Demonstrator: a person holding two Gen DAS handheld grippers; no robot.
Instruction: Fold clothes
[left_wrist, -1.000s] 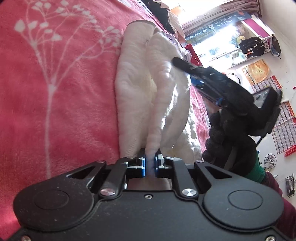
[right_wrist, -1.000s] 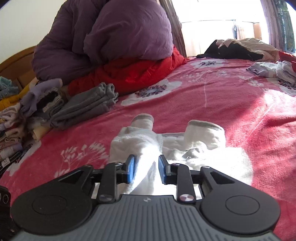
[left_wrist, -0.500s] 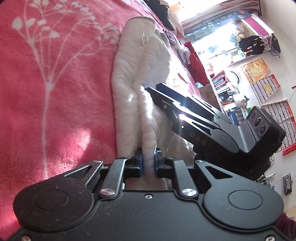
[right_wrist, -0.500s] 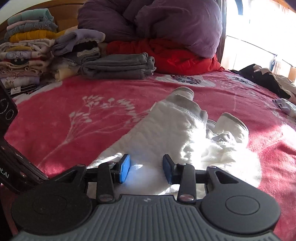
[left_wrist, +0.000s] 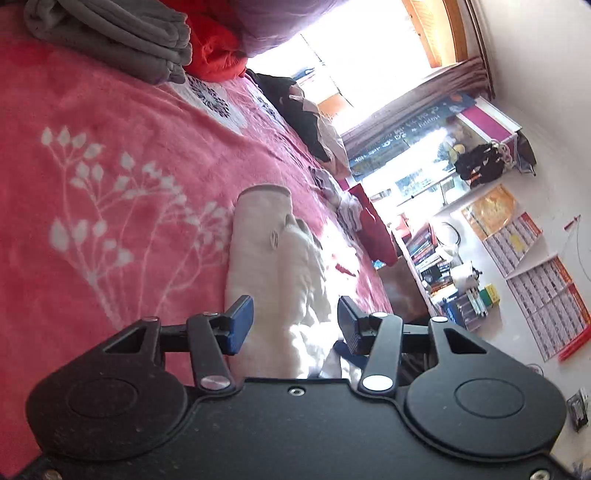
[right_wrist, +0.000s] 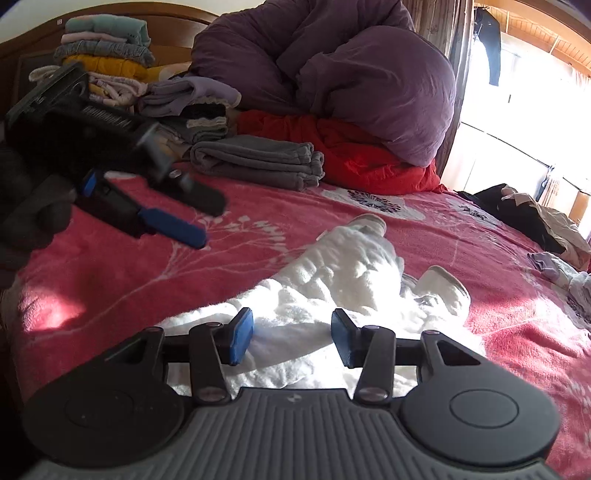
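Note:
A white fleecy pair of trousers (left_wrist: 273, 273) lies on the pink flowered blanket (left_wrist: 110, 206), its two legs laid side by side with the grey cuffs at the far end. My left gripper (left_wrist: 293, 326) is open and empty, above the near end of the garment. It also shows in the right wrist view (right_wrist: 177, 214), lifted to the left of the trousers (right_wrist: 332, 280). My right gripper (right_wrist: 291, 338) is open and empty just above the garment's near edge.
Folded grey clothes (right_wrist: 258, 158) lie at the back of the bed, with a stack of folded clothes (right_wrist: 107, 62) by the headboard. A purple duvet (right_wrist: 332, 74) sits on a red blanket (right_wrist: 362, 155). Dark and light unfolded clothes (right_wrist: 535, 218) lie at the right.
My left gripper has opened, let go of the white trousers and lifted away. My right gripper has opened wider. The trousers now lie flat on the blanket.

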